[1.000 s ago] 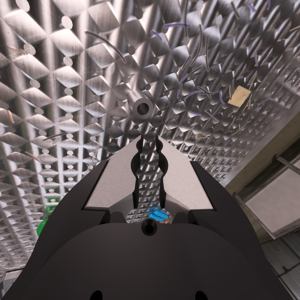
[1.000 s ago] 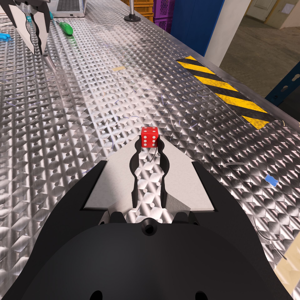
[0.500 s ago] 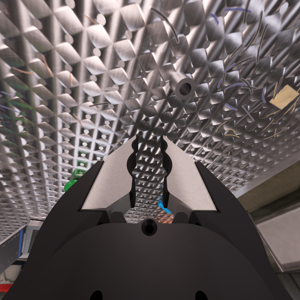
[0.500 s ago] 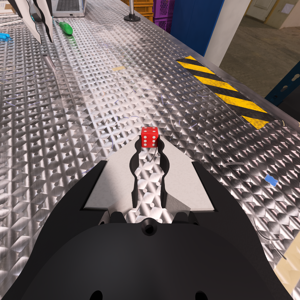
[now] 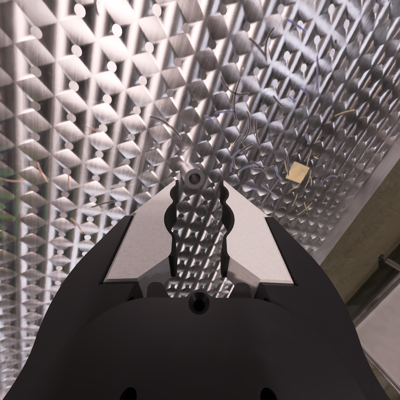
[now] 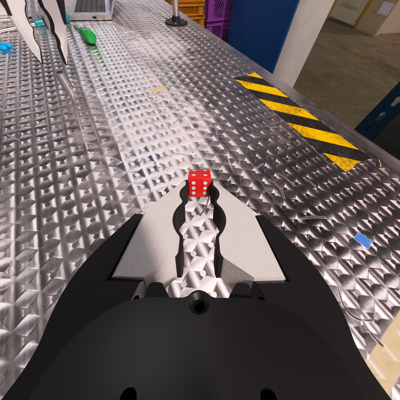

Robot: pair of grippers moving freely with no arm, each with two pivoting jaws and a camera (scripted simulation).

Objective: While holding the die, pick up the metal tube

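Note:
My right gripper (image 6: pixel 199 186) is shut on a red die (image 6: pixel 199 183) with white pips, held at the fingertips just above the patterned metal table (image 6: pixel 129 194). The metal tube (image 5: pixel 193 178) is a thin grey tube lying on the table. In the left wrist view I see it end-on, just beyond and between the tips of my left gripper (image 5: pixel 199 184), which is open and empty. In the right wrist view the left gripper (image 6: pixel 53 61) hangs at the far left, tips pointing down, just above the near end of the tube (image 6: pixel 63 81).
A green-handled screwdriver (image 6: pixel 87 35), a laptop (image 6: pixel 91 9) and a post base (image 6: pixel 176 20) are at the far end. Yellow-black hazard tape (image 6: pixel 303 121) marks the right table edge. A tan patch (image 5: pixel 297 174) and wire scraps lie right of the tube.
My left gripper has opened wider and swung back so the tube sits centred at its fingertips, closer than before. The right gripper and the die have not moved.

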